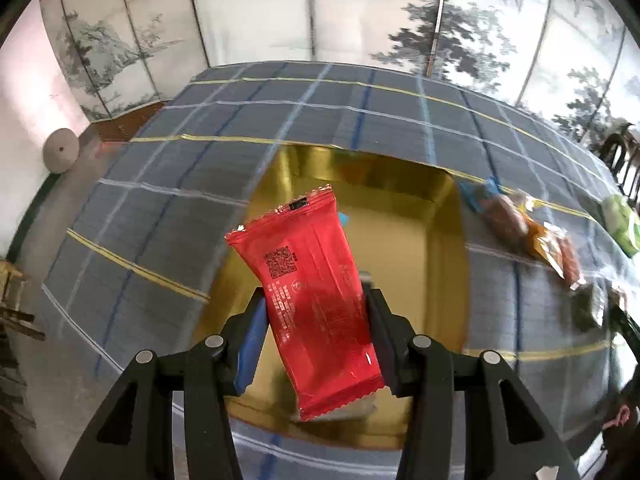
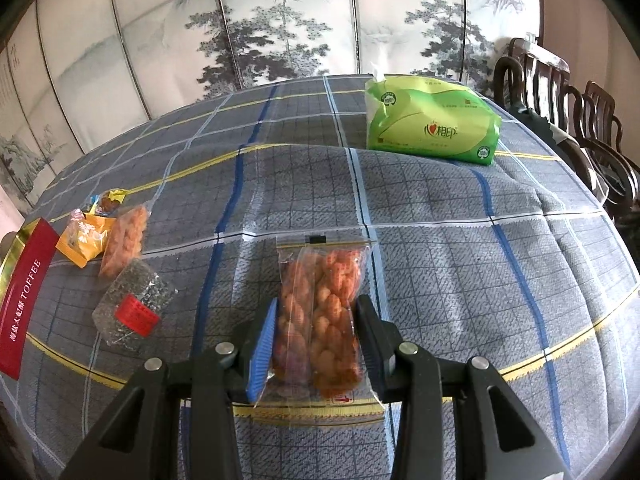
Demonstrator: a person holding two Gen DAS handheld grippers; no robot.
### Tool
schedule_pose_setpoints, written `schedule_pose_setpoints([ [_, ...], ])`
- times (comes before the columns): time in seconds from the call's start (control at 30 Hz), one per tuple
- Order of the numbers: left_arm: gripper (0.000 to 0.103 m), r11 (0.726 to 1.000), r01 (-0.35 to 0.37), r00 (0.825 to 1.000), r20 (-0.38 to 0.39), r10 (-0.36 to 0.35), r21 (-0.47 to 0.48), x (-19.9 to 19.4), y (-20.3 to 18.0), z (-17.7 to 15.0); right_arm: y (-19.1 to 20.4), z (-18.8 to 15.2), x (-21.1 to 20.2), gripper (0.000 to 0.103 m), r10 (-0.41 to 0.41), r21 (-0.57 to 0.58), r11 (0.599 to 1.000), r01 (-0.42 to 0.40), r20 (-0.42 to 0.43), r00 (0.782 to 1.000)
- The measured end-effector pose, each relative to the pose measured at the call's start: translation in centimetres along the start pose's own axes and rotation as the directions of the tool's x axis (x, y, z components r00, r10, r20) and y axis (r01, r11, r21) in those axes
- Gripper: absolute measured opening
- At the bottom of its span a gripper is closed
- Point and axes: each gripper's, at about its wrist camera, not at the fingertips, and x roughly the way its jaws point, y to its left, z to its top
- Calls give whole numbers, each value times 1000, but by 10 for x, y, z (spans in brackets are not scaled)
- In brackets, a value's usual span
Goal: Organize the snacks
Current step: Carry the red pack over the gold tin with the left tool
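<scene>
The left tongs [image 1: 316, 312] pinch a red packet [image 1: 310, 300] above the gold box [image 1: 444, 256], while the right tongs [image 2: 316, 332] pinch a clear bag of snacks [image 2: 320, 312], loose snack packs [image 2: 120, 248] off to their left and a green tissue pack [image 2: 432, 120] ahead.

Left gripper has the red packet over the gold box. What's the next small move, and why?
Probably lower and open the left gripper: its fingers clamp the red foil snack packet directly above the gold-lined open box, so releasing drops it inside. The right gripper can wait, shut on the clear bag of orange snacks.
</scene>
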Motion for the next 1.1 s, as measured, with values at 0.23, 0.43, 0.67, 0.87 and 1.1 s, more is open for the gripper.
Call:
schedule_pose_setpoints([
  [0.23, 45, 999, -12, 1000, -5, 12, 33, 22, -9, 30, 5, -2, 0, 40, -20, 4, 1000, 20, 9, 1000],
  [0.43, 45, 999, 13, 999, -35, -11, 47, 53, -30, 52, 19, -8, -3, 40, -4, -58, 998, 6, 21, 1000],
  [0.67, 45, 999, 19, 997, -76, -16, 42, 84, -39, 70, 16, -7, -3, 40, 9, -52, 999, -8, 20, 1000],
  [0.87, 43, 1000, 5, 995, -99, -4, 13, 101, -35, 76, 16, -6, -2, 40, 11, -52, 999, -10, 21, 1000],
  [1.1, 44, 1000, 2, 997, -77, -1, 10, 103, -34, 78, 16, -6, -2, 40, 10, -53, 999, -9, 21, 1000],
])
